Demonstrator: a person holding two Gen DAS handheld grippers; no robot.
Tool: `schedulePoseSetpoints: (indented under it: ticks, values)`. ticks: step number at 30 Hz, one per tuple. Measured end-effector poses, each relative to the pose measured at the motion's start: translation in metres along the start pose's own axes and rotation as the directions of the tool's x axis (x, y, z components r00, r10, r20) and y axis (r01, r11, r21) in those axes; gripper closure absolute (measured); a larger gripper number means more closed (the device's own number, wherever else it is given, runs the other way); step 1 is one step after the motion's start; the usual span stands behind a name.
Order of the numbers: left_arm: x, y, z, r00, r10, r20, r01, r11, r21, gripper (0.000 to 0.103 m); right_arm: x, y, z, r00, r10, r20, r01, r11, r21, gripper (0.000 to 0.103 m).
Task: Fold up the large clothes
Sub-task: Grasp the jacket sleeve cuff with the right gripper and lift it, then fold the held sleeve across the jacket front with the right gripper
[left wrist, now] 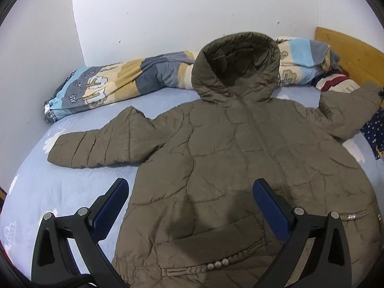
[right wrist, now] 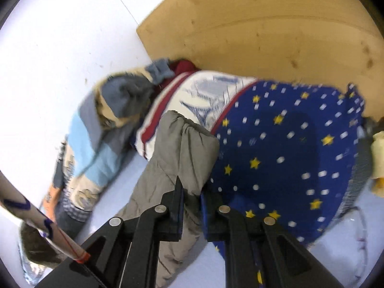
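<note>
Two grippers, one jacket: the olive quilted jacket (left wrist: 240, 168) lies front-up on the blue bed (left wrist: 43, 192), hood (left wrist: 236, 69) toward the rolled quilt (left wrist: 120, 84), one sleeve (left wrist: 103, 141) stretched flat; the left gripper (left wrist: 190, 211) hovers spread over the hem, holding nothing; the right gripper (right wrist: 192, 206) is closed, pinching the other sleeve (right wrist: 182, 148) near its cuff, beside the starred pillow (right wrist: 288, 156); risks, as judged: slick padded fabric may slip from so narrow a pinch; the bulky sleeve may spring open once folded; the cuff could snag the pillow.
</note>
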State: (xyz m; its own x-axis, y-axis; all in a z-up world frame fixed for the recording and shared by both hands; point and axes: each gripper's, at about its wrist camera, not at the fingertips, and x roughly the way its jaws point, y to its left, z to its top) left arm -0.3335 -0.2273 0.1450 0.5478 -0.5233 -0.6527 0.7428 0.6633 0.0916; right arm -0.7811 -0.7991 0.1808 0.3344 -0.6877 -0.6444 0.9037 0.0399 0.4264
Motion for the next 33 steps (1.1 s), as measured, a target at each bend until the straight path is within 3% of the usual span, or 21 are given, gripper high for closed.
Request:
schedulePoseSetpoints:
  ticks: [9, 18, 25, 33]
  values:
    - [-0.019, 0.009, 0.013, 0.998, -0.015, 0.055, 0.019, 0.998, -0.065, 0.000, -0.095, 0.087, -0.007, 0.994, 0.100, 0.048, -0.093, 0.988, -0.125, 0.091]
    - [-0.039, 0.031, 0.020, 0.995, -0.004, 0.103, 0.017, 0.992, -0.127, 0.000, -0.163, 0.187, -0.050, 0.970, 0.242, 0.021, -0.230, 0.944, -0.235, 0.091]
    - [-0.045, 0.051, 0.020, 0.994, 0.014, 0.110, 0.005, 0.985, -0.170, 0.000, -0.193, 0.273, -0.110, 0.936, 0.347, -0.061, -0.346, 0.873, -0.344, 0.091]
    - [-0.045, 0.072, 0.017, 0.995, 0.036, 0.097, -0.015, 0.976, -0.217, 0.000, -0.183, 0.350, -0.207, 0.888, 0.401, -0.226, -0.460, 0.775, -0.433, 0.091]
